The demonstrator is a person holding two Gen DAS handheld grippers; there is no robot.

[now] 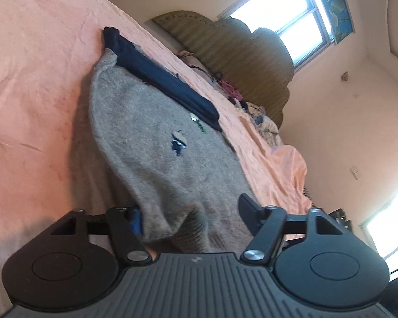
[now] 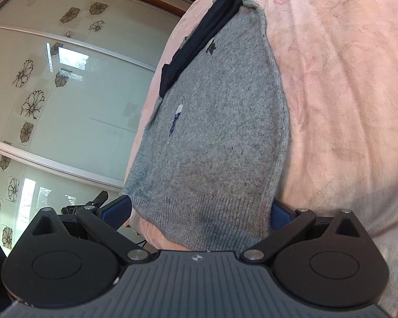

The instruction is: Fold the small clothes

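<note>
A grey sock (image 1: pixel 156 143) lies on the pink bedsheet (image 1: pixel 31 84), its cuff between the jaws of both grippers. The left gripper (image 1: pixel 191 217) and right gripper (image 2: pixel 201 212) stand apart around it; whether the pads press, I cannot tell. A navy sock (image 1: pixel 161 76) lies beyond the jaws, touching the grey one's far edge.

Both wrist views low, close, tilted along bed (image 1: pixel 26 79); share grey sock (image 1: pixel 151 143) lengthwise.

Two matching black hand-held grippers

Left gripper (image 1: pixel 192 212) and right gripper (image 2: pixel 201 212): ribbed grey body, round black discs, silver pivot screws, black linkage arms, blue finger pads.
</note>
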